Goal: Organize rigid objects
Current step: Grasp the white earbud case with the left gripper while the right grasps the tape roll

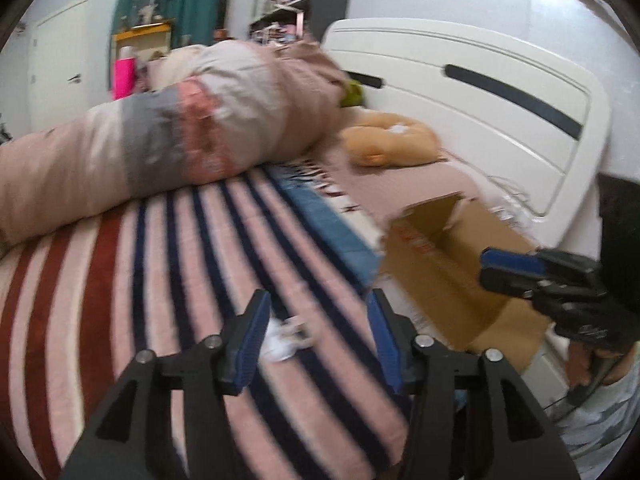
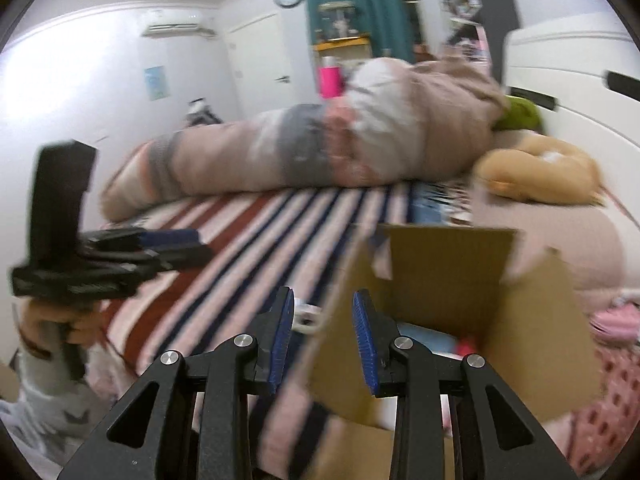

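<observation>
A small white object (image 1: 286, 338) lies on the striped blanket, between and just beyond the fingers of my open, empty left gripper (image 1: 316, 332). It also shows in the right wrist view (image 2: 306, 315), beside the left finger of my right gripper. An open cardboard box (image 1: 452, 264) stands on the bed to the right. My right gripper (image 2: 323, 334) is open and empty, over the box's near left wall (image 2: 440, 292). In the left wrist view my right gripper (image 1: 508, 270) hovers over the box. In the right wrist view my left gripper (image 2: 176, 246) is at the left.
A rolled pink and grey duvet (image 1: 168, 136) lies across the far side of the bed. A tan plush toy (image 1: 392, 140) and a green toy (image 1: 352, 94) sit near the white headboard (image 1: 480, 92). Pink items (image 2: 612, 316) lie right of the box.
</observation>
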Available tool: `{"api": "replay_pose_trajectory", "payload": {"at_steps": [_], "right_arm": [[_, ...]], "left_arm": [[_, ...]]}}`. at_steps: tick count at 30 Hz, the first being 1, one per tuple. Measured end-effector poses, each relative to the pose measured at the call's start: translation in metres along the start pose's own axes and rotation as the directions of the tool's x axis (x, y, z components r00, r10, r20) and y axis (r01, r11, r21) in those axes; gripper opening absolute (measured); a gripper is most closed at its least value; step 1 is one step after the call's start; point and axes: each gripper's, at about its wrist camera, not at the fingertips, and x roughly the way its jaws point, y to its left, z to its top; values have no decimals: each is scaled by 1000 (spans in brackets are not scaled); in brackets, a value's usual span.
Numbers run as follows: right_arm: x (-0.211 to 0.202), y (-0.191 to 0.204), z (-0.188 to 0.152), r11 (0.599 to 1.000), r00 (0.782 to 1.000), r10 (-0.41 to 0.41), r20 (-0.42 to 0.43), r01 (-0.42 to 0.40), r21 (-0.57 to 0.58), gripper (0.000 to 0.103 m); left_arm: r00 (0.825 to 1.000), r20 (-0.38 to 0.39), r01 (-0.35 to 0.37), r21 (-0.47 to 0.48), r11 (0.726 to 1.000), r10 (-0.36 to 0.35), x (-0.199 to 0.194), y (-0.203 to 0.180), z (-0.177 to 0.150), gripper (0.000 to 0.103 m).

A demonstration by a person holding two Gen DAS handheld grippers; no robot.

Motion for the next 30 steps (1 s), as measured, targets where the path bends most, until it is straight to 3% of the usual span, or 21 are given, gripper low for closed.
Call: {"api": "replay_pose_trajectory", "payload": {"at_steps": [6, 8, 13, 18, 21, 25, 28, 30], "right_arm": [[60, 60, -3, 993, 988, 109, -113, -114, -43, 27], [83, 69, -10, 992, 980, 122, -157, -127, -22, 34], [136, 68, -33, 998, 969, 61, -240, -56, 29, 39], [175, 45, -47, 994, 967, -48, -250, 71, 87, 43], [196, 26, -54, 985, 963, -73, -261, 110, 132, 43], [209, 7, -57, 979, 964, -54, -262, 102, 174, 43], [209, 2, -56, 981, 971, -49, -234, 90, 170, 36], [203, 6, -56, 978, 967, -130, -218, 161, 133, 36]], "left_arm": [[996, -56, -76, -26, 997, 74, 6, 55, -33, 55], [994, -78, -78, -40, 996, 75, 12, 68, -43, 56], [990, -136, -44, -63, 997, 35, 44, 88, -66, 58], [981, -187, 24, -116, 993, -46, 85, 96, -79, 58], [972, -217, 62, -131, 990, -89, 110, 94, -83, 58], [966, -227, 98, -136, 986, -127, 130, 90, -82, 58], [961, -225, 133, -136, 982, -161, 141, 87, -79, 58], [956, -231, 154, -133, 979, -182, 149, 81, -77, 57]]}}
